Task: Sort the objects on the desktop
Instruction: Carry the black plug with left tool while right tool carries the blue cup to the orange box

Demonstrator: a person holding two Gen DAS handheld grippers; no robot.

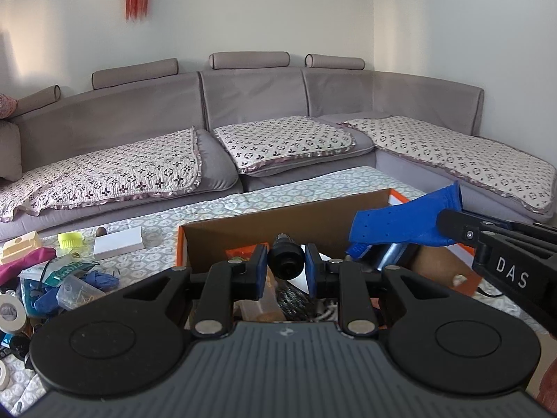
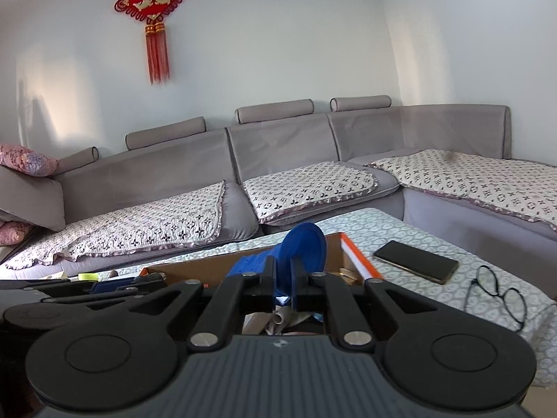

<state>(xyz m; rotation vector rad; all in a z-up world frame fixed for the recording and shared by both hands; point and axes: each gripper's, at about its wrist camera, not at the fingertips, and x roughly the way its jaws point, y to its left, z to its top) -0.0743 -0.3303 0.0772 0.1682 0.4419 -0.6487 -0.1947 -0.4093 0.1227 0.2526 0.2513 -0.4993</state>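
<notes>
An open cardboard box (image 1: 264,221) with orange edges sits on the patterned table. My left gripper (image 1: 286,261) is above the box, shut on a black cylindrical object (image 1: 285,256) between its blue pads. My right gripper (image 2: 283,278) is shut on a blue perforated insole (image 2: 303,250) and holds it above the same box (image 2: 358,261). From the left wrist view the insole (image 1: 397,221) and the right gripper's fingers (image 1: 463,231) come in from the right over the box. Loose items lie inside the box.
A clutter pile lies left of the box: blue gloves (image 1: 101,277), tape roll (image 1: 10,313), white box (image 1: 118,242), yellow brush (image 1: 69,238). A phone (image 2: 416,261) and glasses (image 2: 497,292) lie right of the box. A grey sofa (image 1: 243,111) stands behind.
</notes>
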